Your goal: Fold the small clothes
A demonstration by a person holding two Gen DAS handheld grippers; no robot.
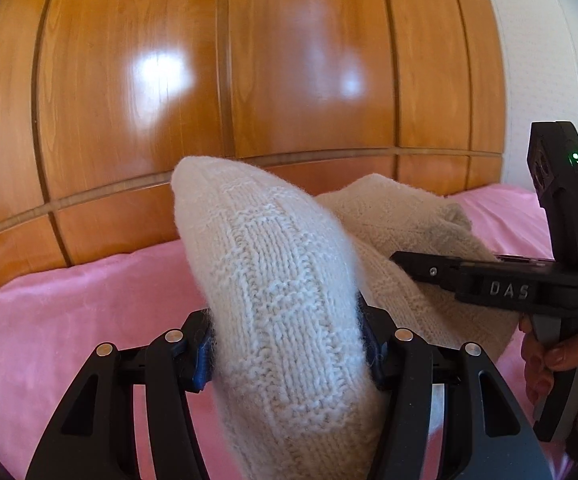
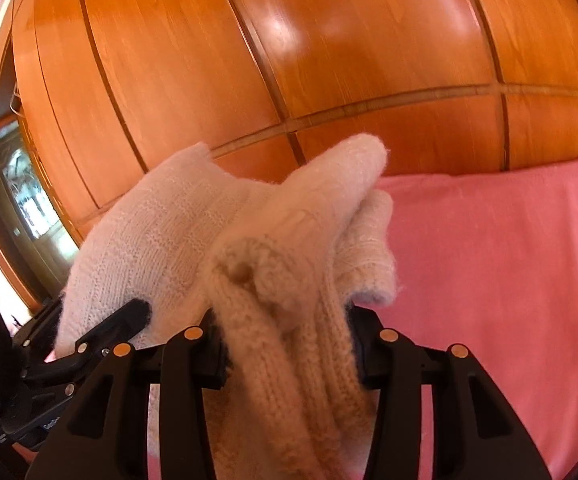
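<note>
A glossy wooden wardrobe (image 1: 225, 80) with panelled doors fills the background of both views. Below it spreads a pink blanket (image 2: 509, 248) covering the bed. A cream knitted garment (image 1: 281, 280) is lifted above the blanket, stretched and bunched between the two tools, part of it draping down toward the pink fabric. The left tongs (image 1: 287, 344) are clamped on a thick fold of the knit, which rises upright between the pads. The right tongs (image 2: 287, 344) grip another bunched section of the same garment, the wool spilling forward over the fingers. A hand (image 1: 545, 364) holds the right tool's handle.
</note>
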